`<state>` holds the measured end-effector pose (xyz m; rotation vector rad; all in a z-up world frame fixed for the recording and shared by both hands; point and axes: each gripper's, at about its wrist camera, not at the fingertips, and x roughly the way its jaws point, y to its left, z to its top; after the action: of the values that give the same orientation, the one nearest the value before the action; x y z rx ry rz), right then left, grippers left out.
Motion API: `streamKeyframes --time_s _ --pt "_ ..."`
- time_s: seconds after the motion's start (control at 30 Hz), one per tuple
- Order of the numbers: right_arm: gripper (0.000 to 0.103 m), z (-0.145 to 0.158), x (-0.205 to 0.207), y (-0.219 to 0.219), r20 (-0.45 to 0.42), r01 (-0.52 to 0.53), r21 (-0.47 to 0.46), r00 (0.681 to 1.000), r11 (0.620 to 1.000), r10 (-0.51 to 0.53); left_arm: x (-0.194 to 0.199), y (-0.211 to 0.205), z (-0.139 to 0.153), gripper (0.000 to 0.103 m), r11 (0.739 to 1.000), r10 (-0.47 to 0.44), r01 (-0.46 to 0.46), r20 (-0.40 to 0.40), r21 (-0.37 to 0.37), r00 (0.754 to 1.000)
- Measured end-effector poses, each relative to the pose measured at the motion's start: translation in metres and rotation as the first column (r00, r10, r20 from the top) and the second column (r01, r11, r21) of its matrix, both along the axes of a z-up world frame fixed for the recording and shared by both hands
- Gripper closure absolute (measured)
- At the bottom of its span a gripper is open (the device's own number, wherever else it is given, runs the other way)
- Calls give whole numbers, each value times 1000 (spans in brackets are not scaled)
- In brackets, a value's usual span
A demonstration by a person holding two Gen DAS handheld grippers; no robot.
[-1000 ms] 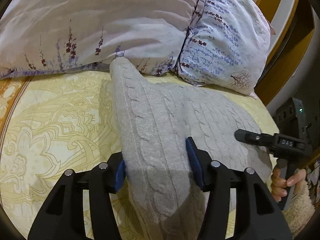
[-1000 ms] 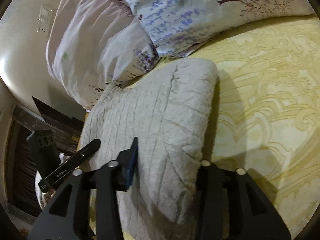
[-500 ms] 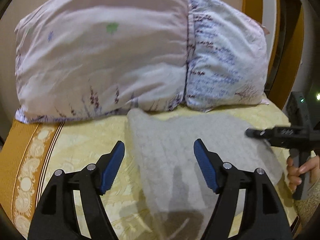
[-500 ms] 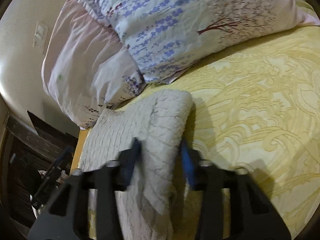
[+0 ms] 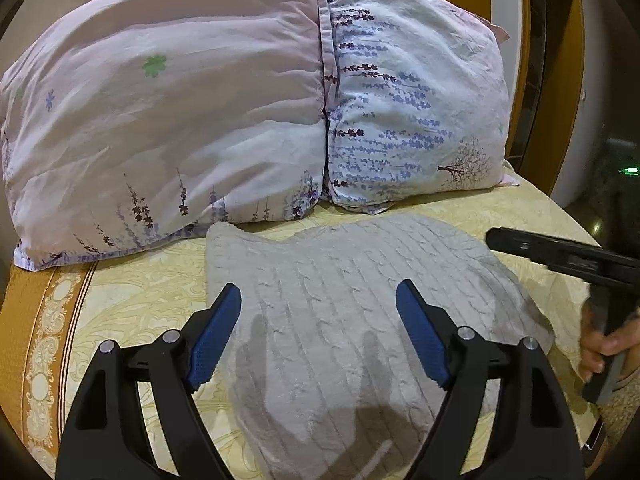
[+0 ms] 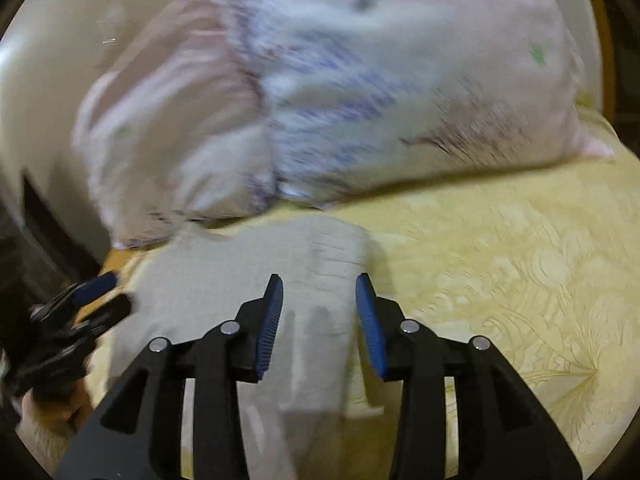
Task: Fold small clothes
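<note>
A grey cable-knit garment [image 5: 352, 304] lies folded flat on the yellow bedspread [image 5: 132, 304], just in front of the pillows. My left gripper [image 5: 320, 320] is open and empty, hovering above the garment's near part. The right gripper shows at the right of the left wrist view [image 5: 560, 256], beside the garment's right edge. In the blurred right wrist view the garment [image 6: 240, 280] lies below my right gripper [image 6: 320, 316], which is open with nothing between its blue pads. The left gripper [image 6: 76, 308] appears at that view's left edge.
Two floral pillows, a pink one [image 5: 168, 120] and a pale blue one [image 5: 412, 96], stand against the headboard behind the garment. A brown patterned border [image 5: 32, 340] runs along the bed's left edge. Bare bedspread [image 6: 500, 260] spreads to the right of the garment.
Both grippers have let go of the garment and pulled back and up. The garment, held raised a second ago, now lies flat on the bed. The right wrist view is swinging.
</note>
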<state>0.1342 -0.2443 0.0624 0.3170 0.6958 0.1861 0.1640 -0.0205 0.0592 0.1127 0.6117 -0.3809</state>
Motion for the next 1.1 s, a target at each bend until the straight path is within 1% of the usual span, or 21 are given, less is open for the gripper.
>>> streamKeyframes --time_s 0.07,0.1,0.17,0.2,0.23,0.33,0.4,0.47,0.5,0.53,0.57,0.6,0.63,0.67,0.7,0.73,0.8,0.9,0.97,1.03,1.1 --pt "65 0 -2 13 -11 -79 -21 997 997 79 1 1 -4 22 1000 -2 2 -8 7 1000" --pt "65 -2 1 20 -27 -95 -42 995 995 93 2 1 -9 22 1000 -1 2 -22 15 1000" --pt "66 -13 5 29 -91 -106 -112 991 988 96 7 1 -18 22 1000 1 0 -58 23 998" --pt "67 -23 11 32 -144 -96 -152 987 984 74 9 1 -23 22 1000 7 -5 -76 27 997" --pt "66 -29 14 31 -162 -91 -150 985 984 66 11 0 -28 22 999 10 -7 -86 34 996" --pt "65 -34 22 20 -182 -47 -44 983 998 38 12 -5 -32 19 999 12 -8 -74 47 997" --pt "65 -30 17 18 -172 -40 -41 984 998 32 13 -3 -32 18 999 13 -11 -75 38 997" --pt "61 -20 5 17 -134 -20 -38 991 999 14 9 6 -27 17 1000 17 -18 -77 -4 997" --pt "48 -15 -3 16 -115 -5 -36 993 999 1 6 12 -24 14 999 20 -22 -76 -27 997" --pt "29 -10 -10 14 -94 18 -39 995 999 -21 0 20 -20 10 998 25 -29 -74 -59 997" --pt "22 -2 -21 13 -56 43 -48 997 998 -45 -6 28 -17 1 996 39 -44 -66 -76 997" --pt "16 4 -29 13 -27 53 -56 998 997 -55 -16 38 -14 1 993 75 -79 -44 -92 996" --pt "8 9 -36 12 -3 70 -69 998 995 -70 -24 45 -12 1 990 97 -99 -30 -98 995" --pt "4 14 -44 13 19 100 -90 995 991 -99 -31 51 -11 1 988 118 -119 -23 -99 993" --pt "2 18 -54 13 47 131 -112 991 985 -127 -37 56 -11 1 985 140 -142 -24 -95 990" --pt "2 21 -61 11 61 143 -124 989 982 -137 -45 63 -12 1 981 171 -173 -36 -90 985" --pt "2 23 -77 13 81 177 -161 983 971 -166 -55 72 -16 1 974 202 -208 -66 -87 977" --pt "2 19 -91 15 61 161 -139 986 977 -153 -71 81 -28 1 968 212 -227 -138 -106 968" --pt "2 12 -95 20 23 150 -122 989 981 -148 -74 82 -35 1 966 209 -232 -181 -115 961" --pt "2 5 -101 25 12 139 -104 990 985 -138 -79 77 -43 1 966 210 -237 -221 -102 952" --pt "2 0 -106 33 11 145 -119 989 982 -145 -85 70 -49 1 968 212 -237 -230 -84 950"
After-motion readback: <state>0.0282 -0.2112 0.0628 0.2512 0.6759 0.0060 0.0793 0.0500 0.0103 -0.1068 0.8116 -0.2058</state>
